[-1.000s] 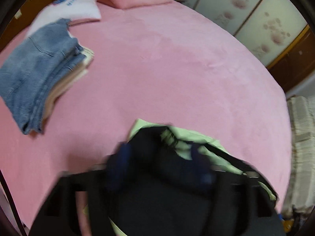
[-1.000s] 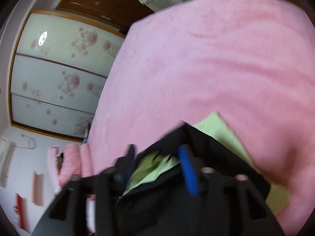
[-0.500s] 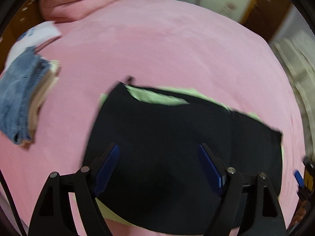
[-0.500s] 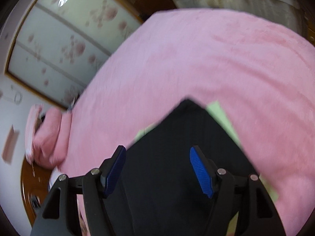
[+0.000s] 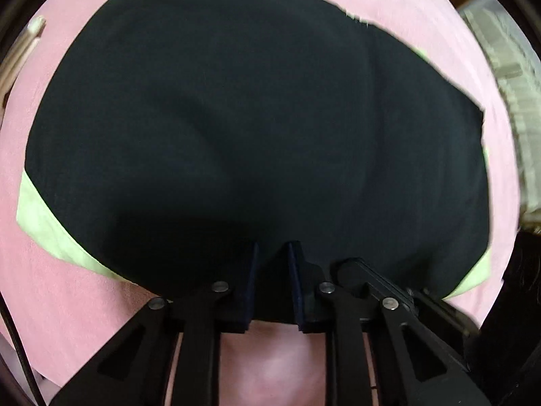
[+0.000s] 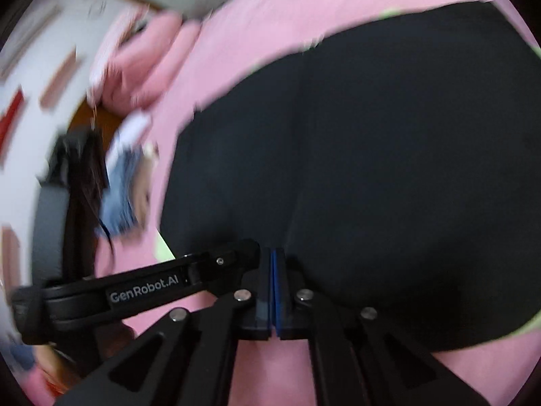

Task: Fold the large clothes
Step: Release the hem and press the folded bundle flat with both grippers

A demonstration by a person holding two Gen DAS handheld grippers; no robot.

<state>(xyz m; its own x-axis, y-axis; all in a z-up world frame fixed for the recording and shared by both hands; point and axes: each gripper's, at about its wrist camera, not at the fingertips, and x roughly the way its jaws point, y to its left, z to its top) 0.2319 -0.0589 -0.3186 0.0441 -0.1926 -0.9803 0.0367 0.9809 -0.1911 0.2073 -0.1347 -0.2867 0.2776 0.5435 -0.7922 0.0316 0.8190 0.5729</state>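
Observation:
A black garment (image 5: 253, 128) with a pale green lining (image 5: 44, 223) lies spread flat on the pink bed (image 5: 67, 304). My left gripper (image 5: 272, 247) points steeply down at the garment's near edge. Its jaws are closing, with a fold of the black cloth caught between the pads. In the right wrist view the same garment (image 6: 389, 169) fills the right side. My right gripper (image 6: 272, 248) is shut with its pads together, tips at that near edge. No cloth shows between them. The two grippers sit side by side, almost touching.
A blurred stack of folded jeans (image 6: 123, 186) lies at the left of the bed, with pink bedding (image 6: 148, 67) beyond it. The stack's edge (image 5: 20, 57) shows far left in the left wrist view. Pale ribbed fabric (image 5: 507, 77) hangs past the bed's right edge.
Both grippers dropped toward the garment's near edge and came together. Their jaws went from wide open to closed. The garment, bunched a second ago, now lies flat.

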